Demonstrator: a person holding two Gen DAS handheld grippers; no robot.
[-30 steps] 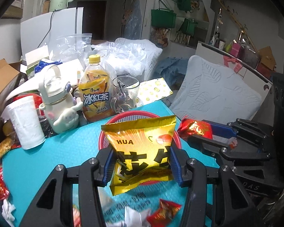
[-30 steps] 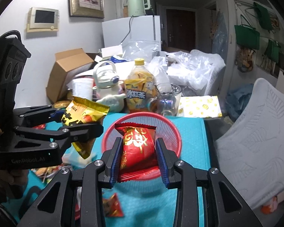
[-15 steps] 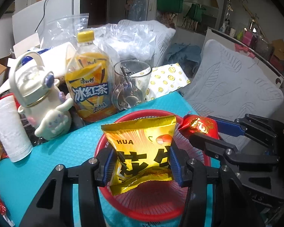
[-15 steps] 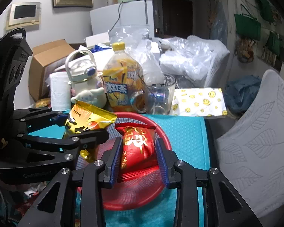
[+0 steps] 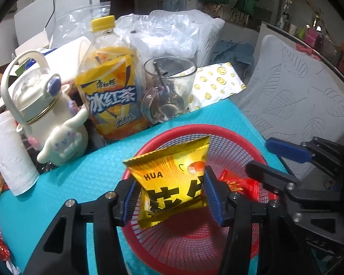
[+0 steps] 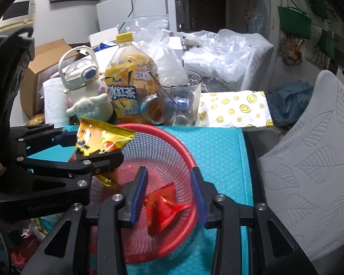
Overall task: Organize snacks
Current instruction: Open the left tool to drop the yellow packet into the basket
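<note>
snacks: yellow snack bag point(image 5: 172, 183) sits between the left gripper point(image 5: 169, 197) pads over the red basket point(image 5: 217, 130), jaws opening, pads look just touching its sides; red snack packet point(image 6: 165, 208) lies loose in the basket, right gripper point(image 6: 169, 194) jaws opening, clear of it; both packs look light, crinkly, slippery foil; best pinched across the flat sides or sealed edge
</note>
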